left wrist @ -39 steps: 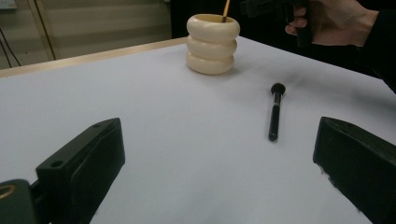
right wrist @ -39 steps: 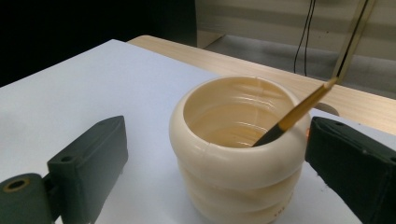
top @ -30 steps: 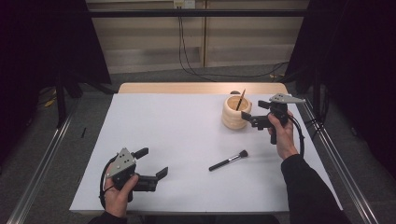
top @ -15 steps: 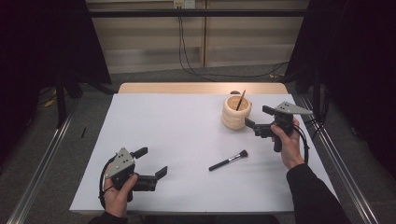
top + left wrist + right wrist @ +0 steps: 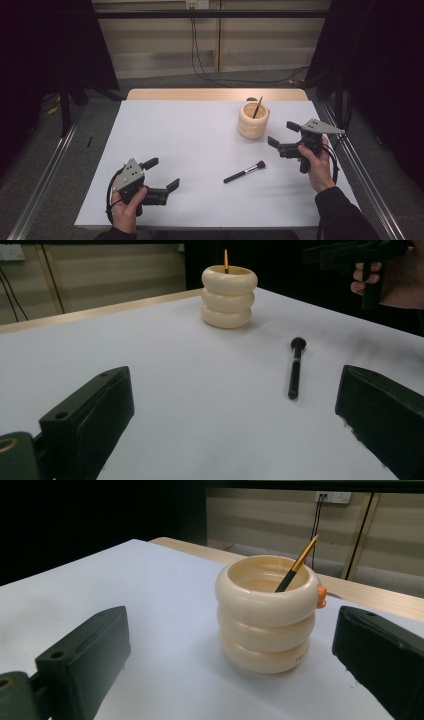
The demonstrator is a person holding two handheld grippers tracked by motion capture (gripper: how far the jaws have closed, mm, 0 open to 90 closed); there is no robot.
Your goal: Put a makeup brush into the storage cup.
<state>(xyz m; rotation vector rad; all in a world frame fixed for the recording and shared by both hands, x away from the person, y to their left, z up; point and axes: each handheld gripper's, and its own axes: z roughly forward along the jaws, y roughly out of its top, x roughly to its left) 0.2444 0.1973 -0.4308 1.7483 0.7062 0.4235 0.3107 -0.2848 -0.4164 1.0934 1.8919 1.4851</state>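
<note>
A cream ringed holder [image 5: 253,121] stands at the table's far right with a thin brush handle [image 5: 258,107] leaning out of it. A black makeup brush [image 5: 244,172] lies flat nearer the front, pointing up-right. My right gripper [image 5: 282,133] hovers open just right of the holder, holding nothing; in the right gripper view the holder [image 5: 267,615] sits ahead between the spread jaws of the right gripper [image 5: 230,670]. My left gripper [image 5: 161,173] rests open at the front left. The left gripper [image 5: 235,425] faces the black brush [image 5: 295,370] and the holder [image 5: 229,297] from farther off.
The white table [image 5: 190,135] has a wooden strip [image 5: 200,94] along its far edge. Metal rails [image 5: 360,170] run along both sides. Cables [image 5: 235,77] trail on the floor behind, and dark curtains close in left and right.
My right gripper has drawn back from the holder toward the near right side and sunk a little, still open. The left gripper and the black brush have stayed put.
</note>
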